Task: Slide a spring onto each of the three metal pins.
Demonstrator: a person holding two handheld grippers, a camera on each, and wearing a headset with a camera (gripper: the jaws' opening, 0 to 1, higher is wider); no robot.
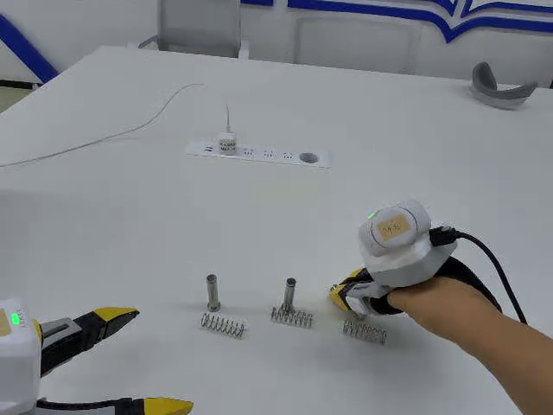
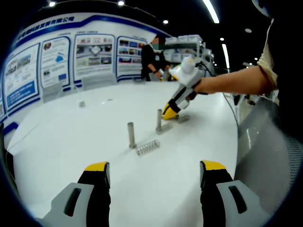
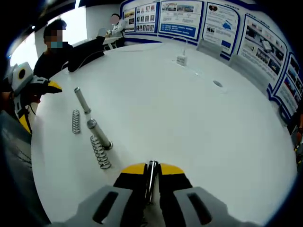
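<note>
Two metal pins stand upright on the white table, the left pin (image 1: 212, 292) and the middle pin (image 1: 289, 296). A spring lies flat in front of each: left spring (image 1: 223, 325), middle spring (image 1: 291, 317). A third spring (image 1: 364, 332) lies further right, just below my right gripper (image 1: 339, 296). In the right gripper view that gripper (image 3: 151, 169) is shut on a third metal pin (image 3: 151, 177) held low over the table. My left gripper (image 1: 155, 359) waits open at the bottom left with nothing between its jaws, well short of the pins (image 2: 131, 135).
A white power strip (image 1: 259, 154) with a plug and a thin cable lies across the table behind the pins. A grey curved object (image 1: 501, 86) sits at the far right edge. People sit at the table's far side in the right gripper view.
</note>
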